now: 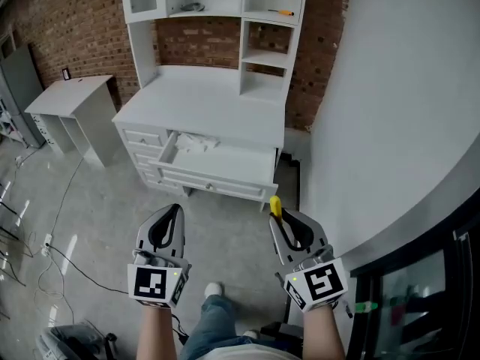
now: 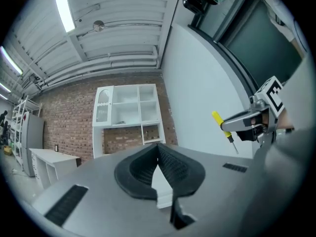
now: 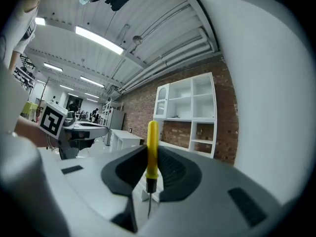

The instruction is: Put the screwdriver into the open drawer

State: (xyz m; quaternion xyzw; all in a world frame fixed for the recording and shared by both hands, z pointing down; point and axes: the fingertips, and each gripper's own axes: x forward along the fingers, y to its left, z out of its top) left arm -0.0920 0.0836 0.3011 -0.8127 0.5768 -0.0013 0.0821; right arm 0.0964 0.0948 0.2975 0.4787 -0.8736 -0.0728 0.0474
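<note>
My right gripper (image 1: 280, 217) is shut on a yellow-handled screwdriver (image 1: 275, 206), which stands upright between the jaws (image 3: 151, 154) with its thin blade pointing down. The same screwdriver (image 2: 221, 125) shows at the right of the left gripper view. My left gripper (image 1: 172, 214) is shut with nothing in it (image 2: 159, 158). Ahead stands a white desk (image 1: 202, 103) with a hutch; its top drawer (image 1: 217, 167) is pulled open, with something white crumpled inside. Both grippers hang level, well short of the drawer.
A curved white wall (image 1: 397, 111) rises close on the right. A small white table (image 1: 71, 103) stands at the left against the brick wall. Cables (image 1: 52, 246) run over the grey floor at the left. A second screwdriver (image 1: 282, 12) lies on the hutch's upper right shelf.
</note>
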